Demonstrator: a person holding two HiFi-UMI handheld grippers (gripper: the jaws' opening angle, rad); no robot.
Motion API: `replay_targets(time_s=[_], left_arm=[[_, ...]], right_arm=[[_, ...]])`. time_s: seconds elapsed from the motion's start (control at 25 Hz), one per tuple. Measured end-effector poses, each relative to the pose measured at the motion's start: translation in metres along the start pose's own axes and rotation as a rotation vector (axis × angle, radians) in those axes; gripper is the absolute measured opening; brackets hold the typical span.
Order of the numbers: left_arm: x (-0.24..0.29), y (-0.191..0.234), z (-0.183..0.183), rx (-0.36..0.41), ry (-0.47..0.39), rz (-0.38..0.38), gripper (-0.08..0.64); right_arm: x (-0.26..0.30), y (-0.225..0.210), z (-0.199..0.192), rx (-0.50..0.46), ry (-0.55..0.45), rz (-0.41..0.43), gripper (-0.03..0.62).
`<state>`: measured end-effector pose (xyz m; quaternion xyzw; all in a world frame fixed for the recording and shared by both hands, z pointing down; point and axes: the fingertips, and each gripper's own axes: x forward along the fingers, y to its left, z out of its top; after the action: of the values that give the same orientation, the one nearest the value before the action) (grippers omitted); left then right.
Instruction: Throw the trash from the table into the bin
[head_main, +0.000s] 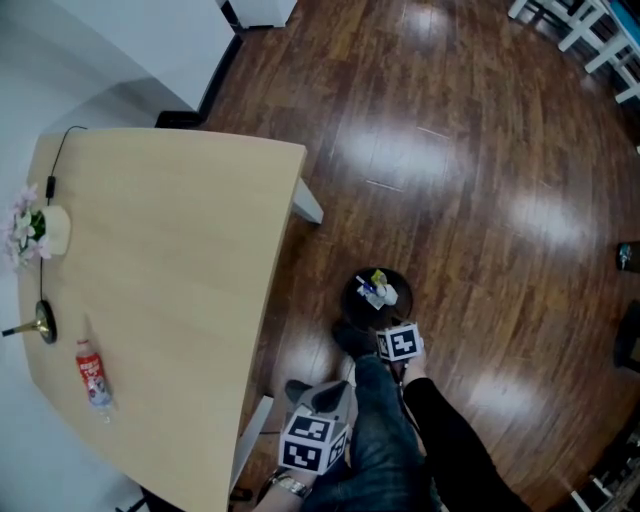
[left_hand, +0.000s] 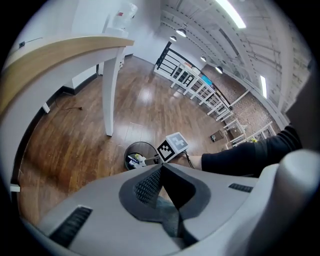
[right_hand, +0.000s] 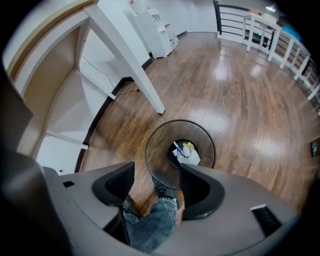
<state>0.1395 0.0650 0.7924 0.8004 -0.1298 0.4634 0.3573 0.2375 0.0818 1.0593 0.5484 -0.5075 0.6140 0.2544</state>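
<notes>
Hanging over the bin (head_main: 377, 300) in the head view, the right gripper (head_main: 398, 345) is pointing at the trash (head_main: 378, 290) lying inside, while a bottle (head_main: 93, 375) is lying on the table (head_main: 170, 260). In the left gripper view the left gripper (left_hand: 161, 170) is showing its jaws together on nothing. In the right gripper view that gripper's jaws are standing apart and empty over the bin's mouth, so lifting straight clear of the rim is looking wisest.

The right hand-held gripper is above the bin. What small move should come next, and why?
Probably lift the right hand-held gripper off the black round mesh bin toward the pale wooden table: its jaws stand apart and empty, and a small red-labelled plastic bottle lies there.
</notes>
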Motion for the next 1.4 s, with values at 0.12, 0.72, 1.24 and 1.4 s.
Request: replay_targets(time_s=[0.12,0.72,1.24,1.4], left_arm=[[-0.003,-0.006,0.007,0.006,-0.014,0.002,0.006],[-0.079,-0.014,0.027,0.011,-0.132,0.052,0.006],[-0.240,0.023,-0.030,-0.177,-0.363,0.223,0.005],[-0.288,0.051,-0.064,-0.279,-0.468,0.307,0.002]], right_arm=[[-0.019,0.004,-0.005,-0.018,-0.005,0.002,0.290],[-0.216,0.113,0.009,-0.211,-0.122,0.131,0.287],[-0.329,0.345,0.019,-0.713,-0.108,0.411,0.283],[-0.328,0.407,0.012,-0.872,-0.083,0.442,0.282]])
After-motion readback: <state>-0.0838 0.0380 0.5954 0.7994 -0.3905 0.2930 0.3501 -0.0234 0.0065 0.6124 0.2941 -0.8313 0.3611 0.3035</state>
